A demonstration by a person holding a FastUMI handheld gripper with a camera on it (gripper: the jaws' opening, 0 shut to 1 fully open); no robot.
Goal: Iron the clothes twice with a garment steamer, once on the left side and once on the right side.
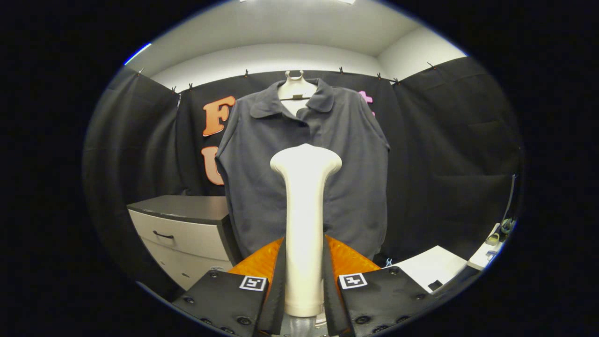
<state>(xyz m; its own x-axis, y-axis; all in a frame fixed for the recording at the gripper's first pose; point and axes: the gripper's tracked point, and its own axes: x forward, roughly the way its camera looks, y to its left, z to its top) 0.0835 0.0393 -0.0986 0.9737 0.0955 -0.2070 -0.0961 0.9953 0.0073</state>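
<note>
Gripping steamer (304, 220) between fingers (280, 281), before shirt (355, 154).

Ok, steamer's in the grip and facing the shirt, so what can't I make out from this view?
- Steamer face, gripper view: turned away toward the shirt, so contact or a gap cannot be told.
- Shirt's middle strip: hidden behind the steamer, held between the gripper fingers.
- Shirt hem: covered by the fingers.
- Small items on the white surface beyond the shirt: too small to identify.
- Cabinet: its base is cut off.

Even overhead light brightens the ceiling (299, 28), sharp focus at centre, fisheye bending lines toward the edges
</note>
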